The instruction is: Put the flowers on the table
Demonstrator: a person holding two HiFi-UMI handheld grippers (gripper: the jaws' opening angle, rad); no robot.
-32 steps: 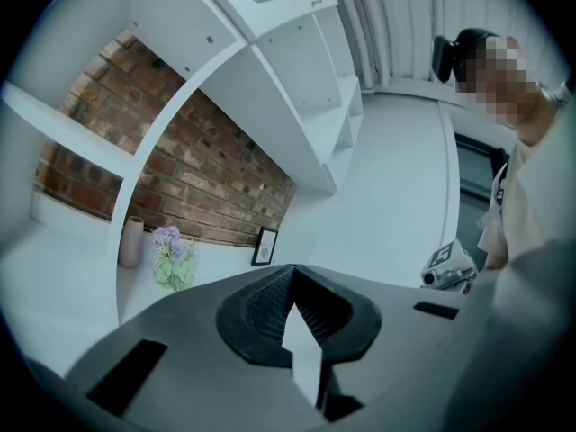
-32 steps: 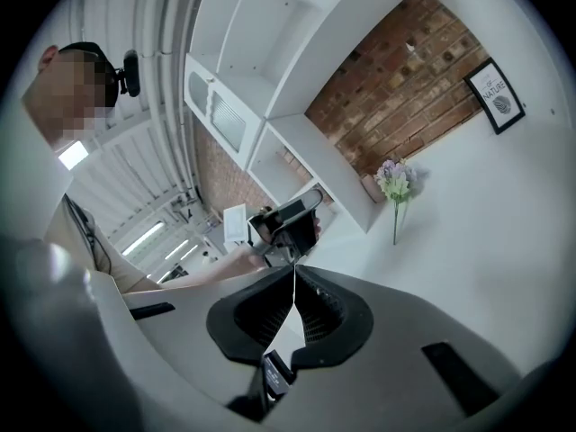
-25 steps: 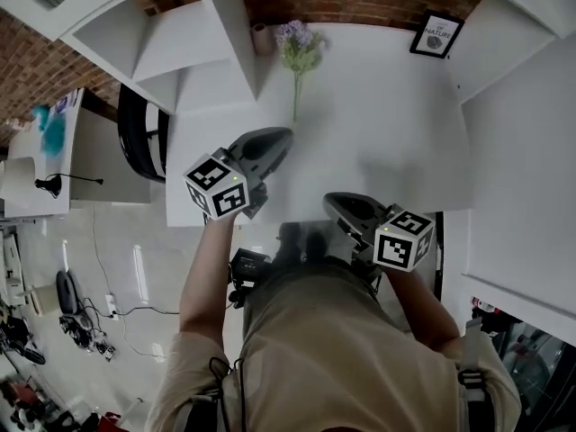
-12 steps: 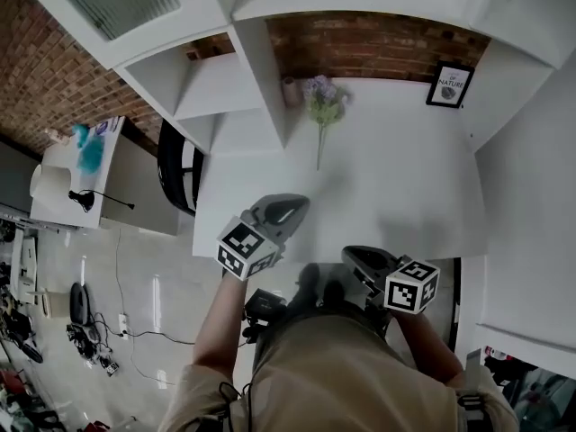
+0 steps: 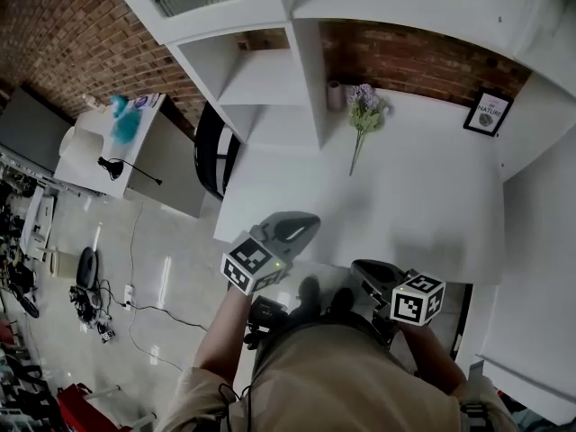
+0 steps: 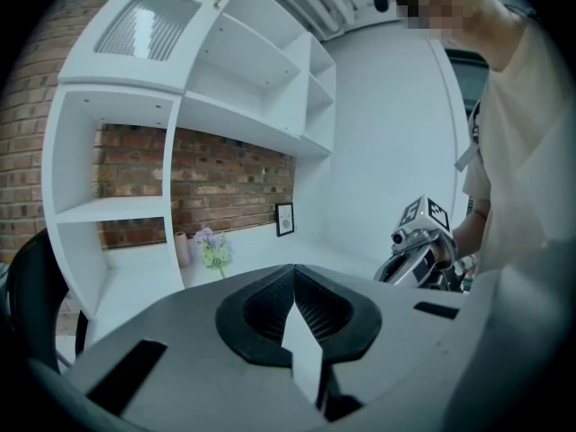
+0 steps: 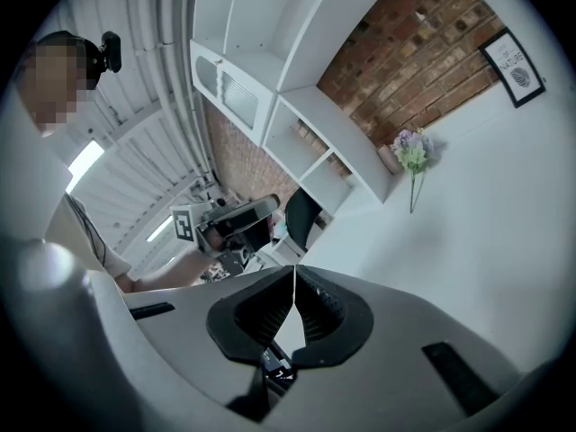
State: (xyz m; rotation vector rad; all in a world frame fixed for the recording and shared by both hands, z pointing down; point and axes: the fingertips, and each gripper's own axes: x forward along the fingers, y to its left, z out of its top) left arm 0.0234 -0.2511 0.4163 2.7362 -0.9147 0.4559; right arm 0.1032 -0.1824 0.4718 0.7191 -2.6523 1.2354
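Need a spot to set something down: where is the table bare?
The table is bare from its front edge up to the flowers and across to the framed picture at back right. Crowded only at back left: flowers beside the small vase.

left gripper (image 5: 301,224): jaws together, empty, tip at table (image 5: 423,214) near edge | right gripper (image 5: 367,272): jaws together, empty, just short of that edge | both forearms reach forward, grippers apart, tilted slightly down
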